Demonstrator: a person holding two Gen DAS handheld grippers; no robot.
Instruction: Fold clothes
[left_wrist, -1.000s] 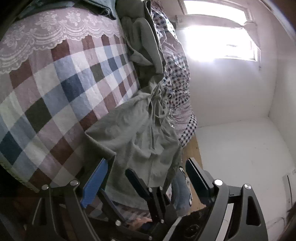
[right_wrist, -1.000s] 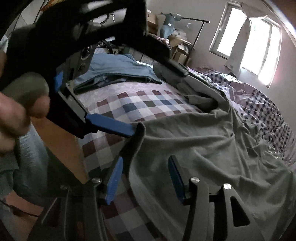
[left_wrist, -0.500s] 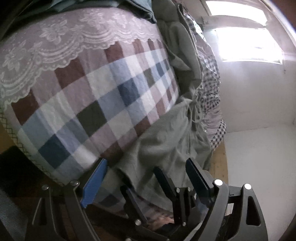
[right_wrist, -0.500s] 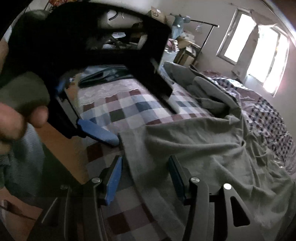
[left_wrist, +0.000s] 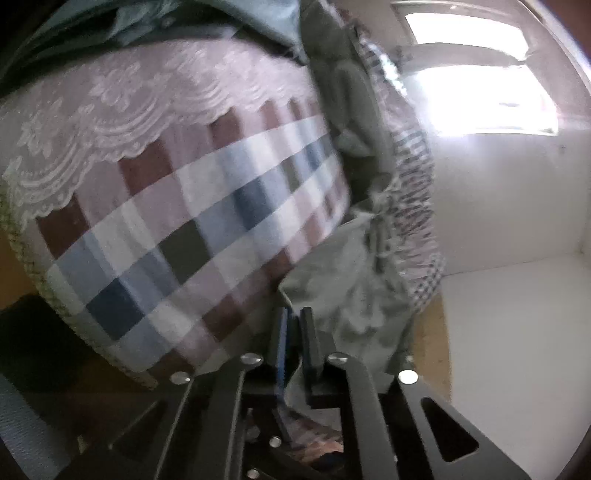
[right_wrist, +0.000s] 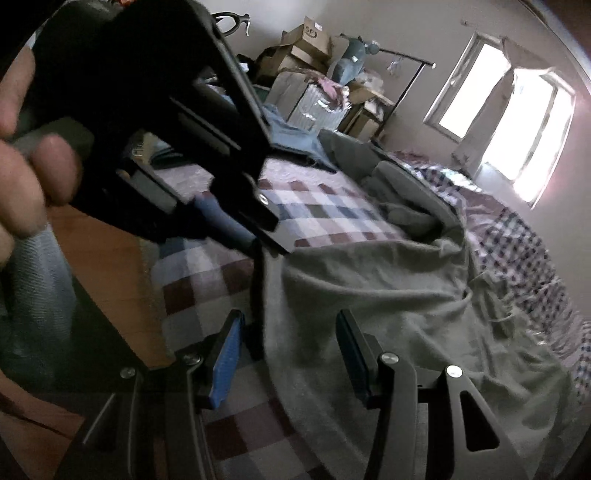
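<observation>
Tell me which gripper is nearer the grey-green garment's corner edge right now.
Left. The left gripper is clamped on the grey-green garment at its corner; the right gripper hovers open over the same edge, not gripping.

Left gripper (left_wrist: 294, 325): jaws drawn together, pads nearly touching, cloth edge pinched between them; seen from the right wrist (right_wrist: 236, 232) angled downward, bare hand (right_wrist: 26, 155) wrapped around its handle. Right gripper (right_wrist: 288, 354): jaws spread wide, blue pads apart.
</observation>
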